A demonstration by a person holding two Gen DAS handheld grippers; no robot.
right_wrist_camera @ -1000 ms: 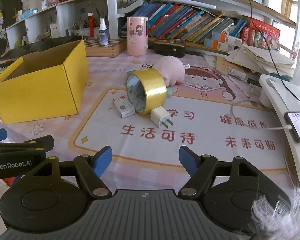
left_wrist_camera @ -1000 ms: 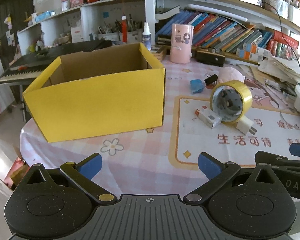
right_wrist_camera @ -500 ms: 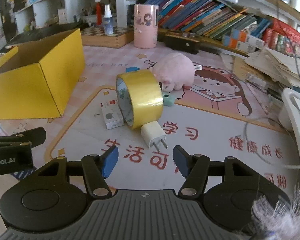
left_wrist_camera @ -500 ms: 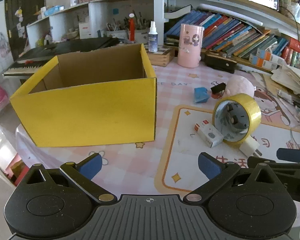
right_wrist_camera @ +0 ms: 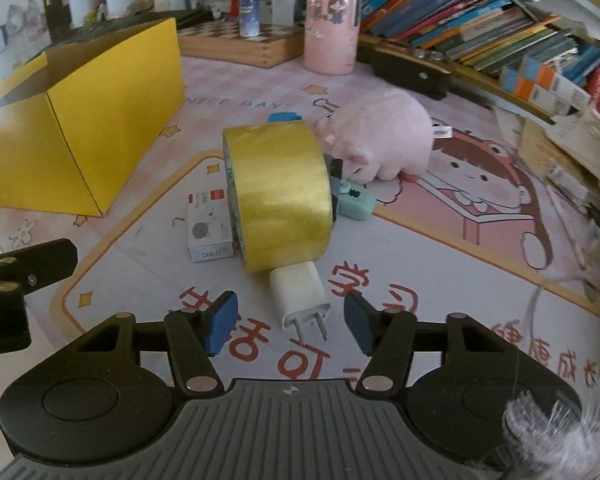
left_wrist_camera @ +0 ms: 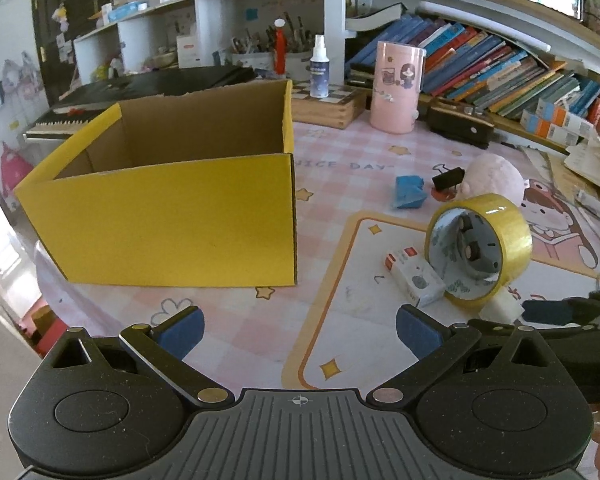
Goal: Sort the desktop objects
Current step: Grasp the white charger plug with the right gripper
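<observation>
An open yellow cardboard box [left_wrist_camera: 172, 220] stands on the left of the table, also seen in the right wrist view [right_wrist_camera: 80, 120]. A yellow tape roll [right_wrist_camera: 280, 196] stands on edge on the mat, with a white charger plug [right_wrist_camera: 300, 296] lying just in front of it and a small white box [right_wrist_camera: 210, 226] to its left. A pink plush [right_wrist_camera: 384, 136], a mint object [right_wrist_camera: 356, 200], a blue object [left_wrist_camera: 408, 192] and a black binder clip [left_wrist_camera: 446, 180] lie behind. My right gripper [right_wrist_camera: 290, 324] is open, its fingers either side of the plug's prongs. My left gripper [left_wrist_camera: 298, 330] is open and empty.
A pink cylinder [left_wrist_camera: 396, 88], a wooden chessboard box [left_wrist_camera: 328, 104] with a spray bottle [left_wrist_camera: 319, 68] and rows of books [left_wrist_camera: 500, 76] stand at the back. Paper stacks [right_wrist_camera: 588, 152] lie at the right. A keyboard [left_wrist_camera: 68, 116] is behind the box.
My right gripper has moved forward and down to the plug, which now lies between its open fingers. My left gripper has shifted slightly forward and stays open.
</observation>
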